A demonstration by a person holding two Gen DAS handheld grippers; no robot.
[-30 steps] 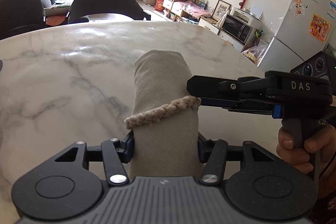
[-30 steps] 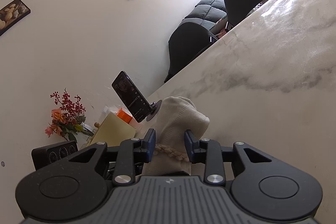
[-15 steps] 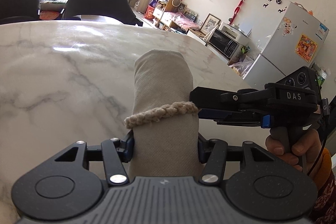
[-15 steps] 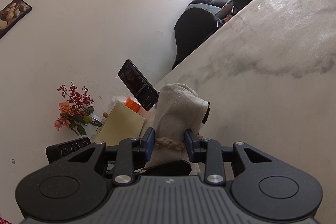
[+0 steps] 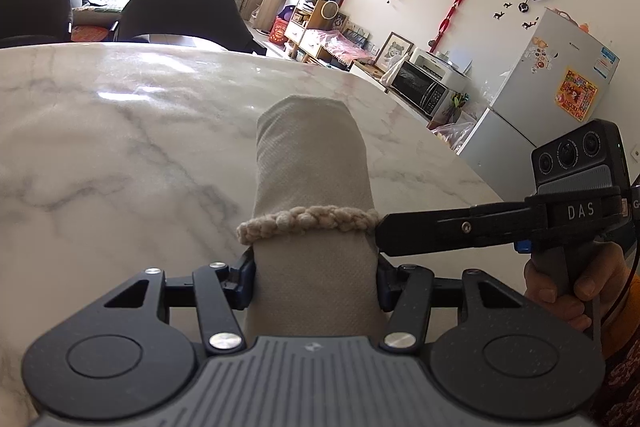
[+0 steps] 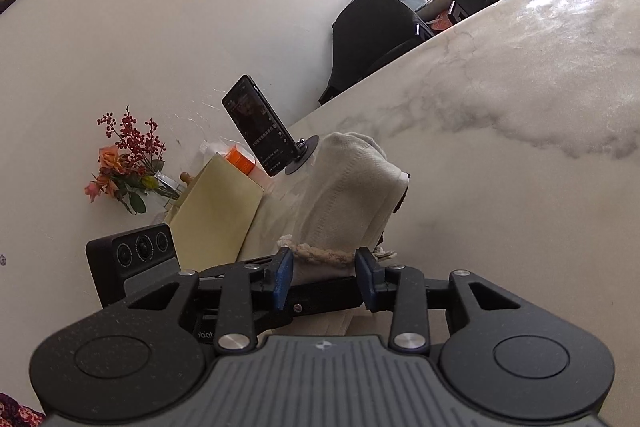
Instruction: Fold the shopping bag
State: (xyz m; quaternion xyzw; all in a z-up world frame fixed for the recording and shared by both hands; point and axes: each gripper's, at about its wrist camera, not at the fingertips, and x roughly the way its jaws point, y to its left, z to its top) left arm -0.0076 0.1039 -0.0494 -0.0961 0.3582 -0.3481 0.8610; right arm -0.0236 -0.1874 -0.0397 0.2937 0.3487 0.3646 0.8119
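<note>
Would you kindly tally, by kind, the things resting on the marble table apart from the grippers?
Folded shopping bag, bound by its braided handle: 1
Phone on a stand: 1
Yellow envelope: 1
Flower vase: 1
Total: 4
An orange item behind the envelope is too hidden to classify.

You are at a big white marble table (image 5: pixel 120 131) with grey lines in it. A phone on a small round stand (image 6: pixel 260 131) sits near its edge, beside a yellow envelope (image 6: pixel 216 211).
</note>
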